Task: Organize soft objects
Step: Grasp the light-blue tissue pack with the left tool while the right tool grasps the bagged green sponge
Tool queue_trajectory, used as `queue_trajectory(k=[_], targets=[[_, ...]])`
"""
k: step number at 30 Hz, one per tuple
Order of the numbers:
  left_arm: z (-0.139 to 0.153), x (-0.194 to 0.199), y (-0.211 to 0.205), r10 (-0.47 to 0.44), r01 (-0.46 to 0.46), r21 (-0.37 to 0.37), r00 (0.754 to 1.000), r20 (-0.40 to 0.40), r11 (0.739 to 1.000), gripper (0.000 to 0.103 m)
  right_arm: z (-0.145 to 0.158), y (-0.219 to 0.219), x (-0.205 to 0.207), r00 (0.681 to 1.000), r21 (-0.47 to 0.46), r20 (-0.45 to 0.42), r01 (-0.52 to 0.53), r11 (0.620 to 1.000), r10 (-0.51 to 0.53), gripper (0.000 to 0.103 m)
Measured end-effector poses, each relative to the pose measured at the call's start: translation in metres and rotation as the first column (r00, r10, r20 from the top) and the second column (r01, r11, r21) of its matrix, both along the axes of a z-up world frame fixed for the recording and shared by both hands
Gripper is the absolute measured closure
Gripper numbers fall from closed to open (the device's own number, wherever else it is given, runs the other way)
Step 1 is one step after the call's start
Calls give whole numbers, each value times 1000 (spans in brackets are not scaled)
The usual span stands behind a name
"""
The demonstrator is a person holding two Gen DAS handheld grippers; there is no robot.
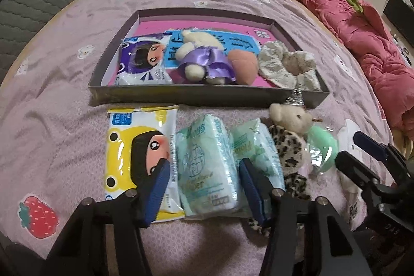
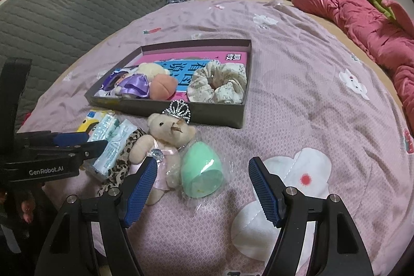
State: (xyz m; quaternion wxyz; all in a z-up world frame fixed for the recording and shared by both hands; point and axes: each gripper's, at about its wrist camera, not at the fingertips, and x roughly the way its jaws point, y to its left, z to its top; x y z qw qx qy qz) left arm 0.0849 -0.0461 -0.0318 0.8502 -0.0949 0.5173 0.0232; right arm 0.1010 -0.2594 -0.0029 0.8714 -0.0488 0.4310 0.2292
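Nearest the lens, the left tool (image 1: 204, 188) straddles a pale green tissue pack (image 1: 207, 167) on the bed (image 1: 64, 84), its blue pads on either side with gaps showing, so it is spread around the pack and not yet pinching it. The likeliest slip is a crowded grasp: a yellow cartoon tissue pack (image 1: 137, 151) lies touching the green one on the left, and a second green pack (image 1: 256, 146) overlaps it on the right, so a closing finger could catch a neighbour's wrapper and drag two packs up, or squeeze the slick film and let it slide out. Just beyond the second pack, a leopard-print scrunchie (image 1: 289, 154) and a small crowned teddy bear (image 2: 160, 146) lie against one another, with a wrapped green sponge (image 2: 201, 170) beside the bear. The right tool (image 2: 204, 188) hovers wide open and empty by the bear and sponge; a careless drop could nudge either. The shallow grey box (image 1: 196, 95) further up the bed already holds a purple tissue pack (image 1: 142, 61), a bear in purple satin (image 1: 201, 56), a peach plush (image 1: 243, 66) and a floral scrunchie (image 1: 287, 66), leaving little free floor near its front wall.
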Motion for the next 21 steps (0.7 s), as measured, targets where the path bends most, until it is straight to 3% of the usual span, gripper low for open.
queue_trajectory(k=[9, 21], targets=[[2, -5, -1, -56, 56, -7, 998, 31, 998, 68, -9, -5, 6, 999, -18, -41, 3, 1000, -3, 29], [9, -9, 8, -72, 75, -40, 994, 82, 996, 76, -27, -3, 18, 995, -24, -96, 2, 1000, -5, 29]])
